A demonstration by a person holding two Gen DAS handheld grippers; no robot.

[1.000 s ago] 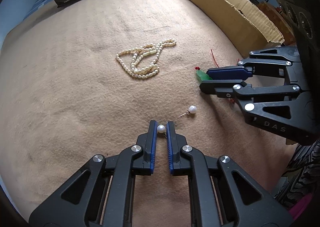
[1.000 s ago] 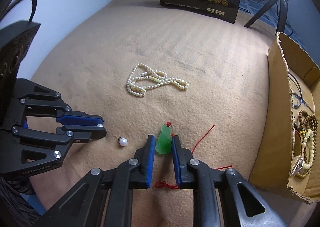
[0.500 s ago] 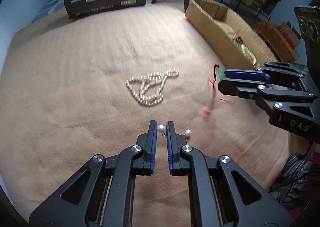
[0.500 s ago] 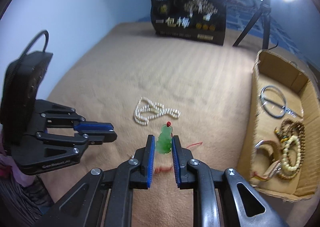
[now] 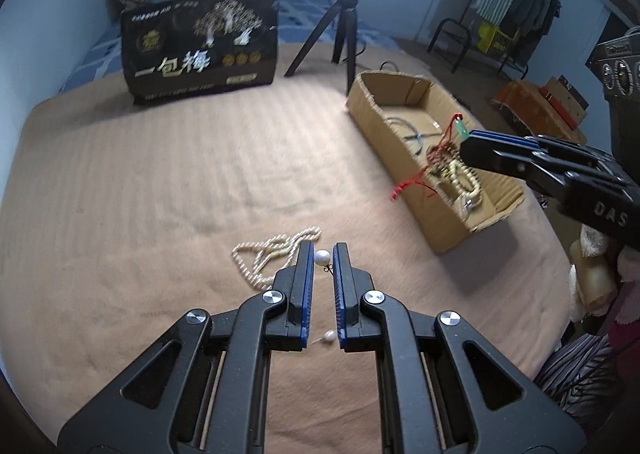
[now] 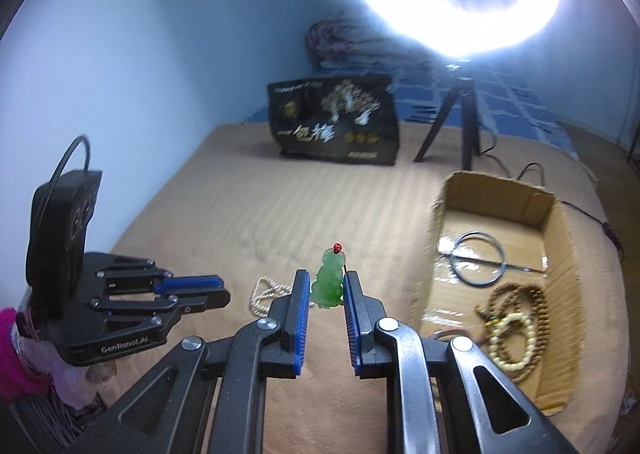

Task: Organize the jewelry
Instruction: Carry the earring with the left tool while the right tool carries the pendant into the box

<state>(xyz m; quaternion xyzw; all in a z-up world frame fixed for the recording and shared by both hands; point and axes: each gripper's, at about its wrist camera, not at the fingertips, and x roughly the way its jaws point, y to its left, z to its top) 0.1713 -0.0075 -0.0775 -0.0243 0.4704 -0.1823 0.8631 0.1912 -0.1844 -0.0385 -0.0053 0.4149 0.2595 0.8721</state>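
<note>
My left gripper is shut on a pearl earring and holds it raised above the tan blanket. A second pearl earring lies on the blanket below it. A pearl necklace lies just ahead. My right gripper is shut on a green jade pendant with a red cord that dangles over the near wall of the cardboard box. The right gripper also shows in the left wrist view, raised over the box.
The box holds a metal hoop and several bead bracelets. A black printed bag and a tripod with a ring light stand at the far edge of the blanket.
Both grippers have risen off the blanket with their pieces. The right gripper has carried the jade pendant rightward to above the cardboard box.
</note>
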